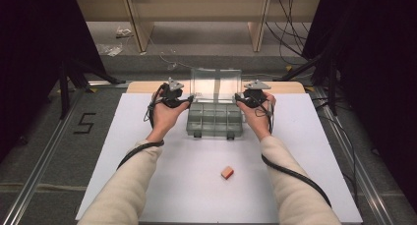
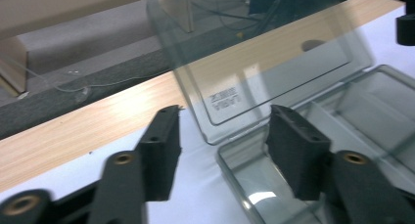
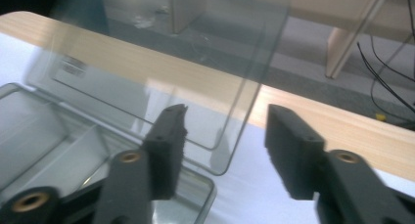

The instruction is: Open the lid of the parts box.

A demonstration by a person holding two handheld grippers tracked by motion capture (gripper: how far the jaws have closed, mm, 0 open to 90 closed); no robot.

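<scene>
**Two grippers flanking an open compartment box**

High view: the clear box point(image 1: 215, 118) is sitting mid-table with its lid point(image 1: 216, 85) standing up; the left gripper point(image 1: 189, 101) and right gripper point(image 1: 239, 99) are flanking its rear corners. An orange block point(image 1: 226, 172) is lying well apart, nearer the person.

Left gripper view: jaws are standing apart, gripping nothing, straddling the box's corner point(image 2: 230, 155).

Right gripper view: jaws are likewise gaping, empty, straddling the lid's edge point(image 3: 244, 106).

Box point(image 1: 215, 118) between left gripper point(image 1: 172, 96) and right gripper point(image 1: 254, 96); block point(image 1: 226, 172) nearer the person.
</scene>
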